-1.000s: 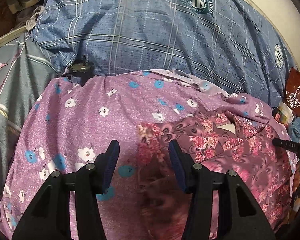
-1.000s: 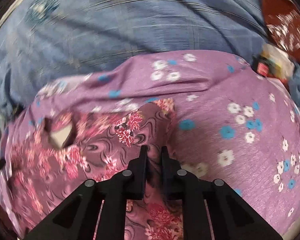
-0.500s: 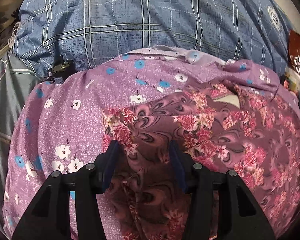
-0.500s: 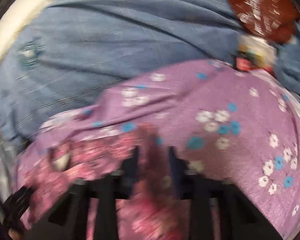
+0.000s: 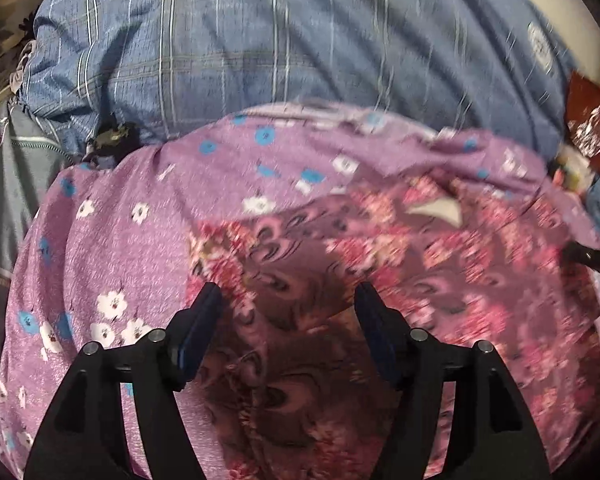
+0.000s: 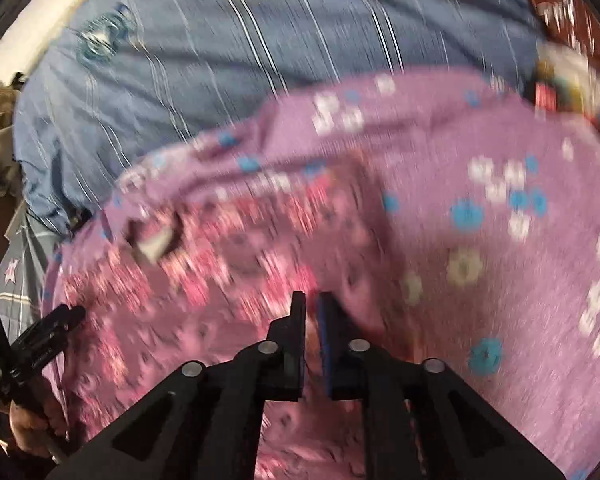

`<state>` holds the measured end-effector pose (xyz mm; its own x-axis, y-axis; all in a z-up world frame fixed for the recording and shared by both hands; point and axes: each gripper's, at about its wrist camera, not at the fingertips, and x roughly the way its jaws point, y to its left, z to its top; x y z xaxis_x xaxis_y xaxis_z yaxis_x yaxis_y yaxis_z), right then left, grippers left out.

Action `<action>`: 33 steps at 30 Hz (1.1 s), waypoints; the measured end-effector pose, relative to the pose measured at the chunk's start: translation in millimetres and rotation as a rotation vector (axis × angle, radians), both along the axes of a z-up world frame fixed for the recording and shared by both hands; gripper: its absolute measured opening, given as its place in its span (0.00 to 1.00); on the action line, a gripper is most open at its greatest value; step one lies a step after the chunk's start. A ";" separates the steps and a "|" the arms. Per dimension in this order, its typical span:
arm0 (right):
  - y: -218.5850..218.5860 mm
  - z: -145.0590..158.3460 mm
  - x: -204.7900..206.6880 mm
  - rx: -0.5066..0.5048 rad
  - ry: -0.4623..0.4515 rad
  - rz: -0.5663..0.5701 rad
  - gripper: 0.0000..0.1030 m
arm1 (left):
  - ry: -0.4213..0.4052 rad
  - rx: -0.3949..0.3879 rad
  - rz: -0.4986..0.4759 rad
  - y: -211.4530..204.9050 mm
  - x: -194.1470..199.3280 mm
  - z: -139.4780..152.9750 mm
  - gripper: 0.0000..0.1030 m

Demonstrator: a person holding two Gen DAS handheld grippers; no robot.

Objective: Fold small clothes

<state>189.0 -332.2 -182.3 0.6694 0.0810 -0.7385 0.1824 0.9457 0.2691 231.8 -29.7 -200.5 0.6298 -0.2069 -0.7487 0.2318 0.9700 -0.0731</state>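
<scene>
- Your left gripper (image 5: 286, 300) is opening, its jaws wide apart over the maroon floral garment (image 5: 380, 280), gripping nothing.
- Your right gripper (image 6: 311, 308) is nearly closed, apparently pinching that garment's edge to carry the fold.
- The garment lies on the purple flowered cloth (image 5: 120, 240).

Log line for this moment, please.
left gripper: fingers opening over floral garment | right gripper: shut on its edge | lilac sheet underneath

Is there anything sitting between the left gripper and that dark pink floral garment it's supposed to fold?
Nothing visible does. The left gripper hangs right over the dark pink floral garment, its jaws opening, with only that cloth showing between the fingers. The garment lies on the purple flowered cloth, with nothing on top of it.
</scene>
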 end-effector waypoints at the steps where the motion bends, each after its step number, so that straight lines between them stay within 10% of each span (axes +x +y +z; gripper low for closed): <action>1: 0.2 2.5 6.2 0.027 -0.005 0.010 0.13 | -0.005 -0.002 -0.003 -1.6 -0.5 0.8 0.66; 12: 40.6 -30.6 67.0 0.085 0.112 0.120 0.19 | 0.085 0.050 0.010 -9.8 12.7 -16.2 0.70; 18: 39.3 -2.8 7.1 0.123 0.041 0.173 0.28 | 0.012 -0.020 -0.007 -4.4 -2.5 7.5 0.70; 28: 54.3 -18.3 -52.0 0.087 0.123 0.171 0.31 | 0.013 0.128 -0.069 -11.1 -26.6 -7.4 0.72; 33: 12.8 12.7 -110.1 0.091 0.054 0.101 0.58 | -0.034 0.063 -0.056 17.2 -60.3 12.1 0.72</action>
